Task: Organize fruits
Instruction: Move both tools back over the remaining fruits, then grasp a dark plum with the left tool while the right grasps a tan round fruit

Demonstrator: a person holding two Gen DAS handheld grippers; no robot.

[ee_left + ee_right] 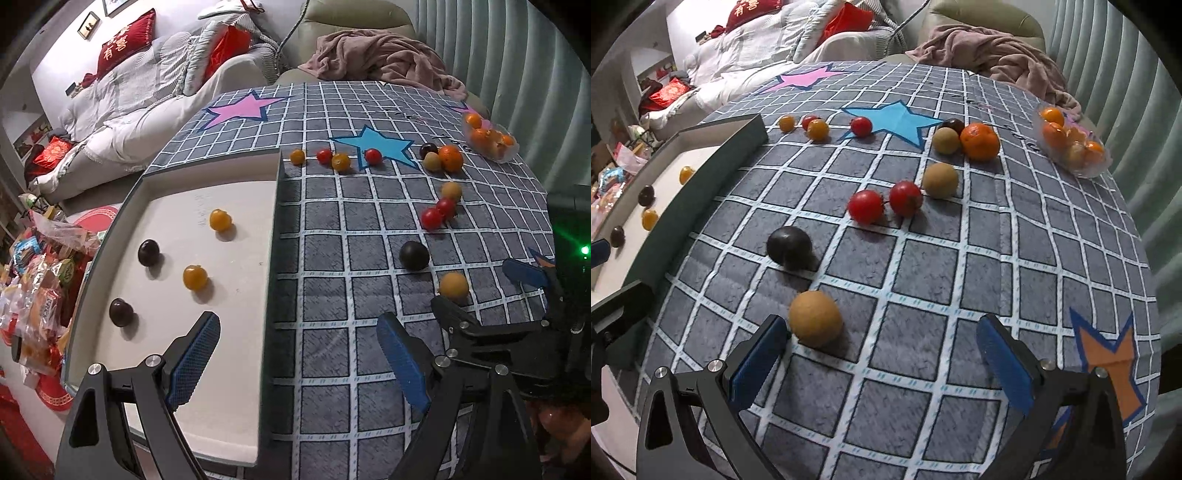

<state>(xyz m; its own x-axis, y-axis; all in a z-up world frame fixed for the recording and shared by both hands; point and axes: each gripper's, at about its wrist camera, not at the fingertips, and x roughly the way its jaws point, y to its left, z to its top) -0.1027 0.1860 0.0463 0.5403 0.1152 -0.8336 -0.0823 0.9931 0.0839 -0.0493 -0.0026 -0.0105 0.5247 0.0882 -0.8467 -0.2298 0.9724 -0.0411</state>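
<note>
A white tray (236, 332) with a dark rim sits at the table's left and holds two yellow and two dark small fruits. My left gripper (299, 354) is open and empty over the tray's right rim. My right gripper (882, 358) is open and empty low over the checked cloth; a tan round fruit (815, 318) lies just beside its left finger (757, 365). Ahead lie a dark plum (789, 246), two red fruits (866, 206), more tan fruits and an orange (980, 141). The right gripper also shows in the left wrist view (480, 295).
A clear plastic box (1082, 168) of small oranges stands at the far right edge. A row of small yellow and red tomatoes (334, 158) lies near the blue star. A sofa with a blanket is behind the table; snack bags lie on the floor at left.
</note>
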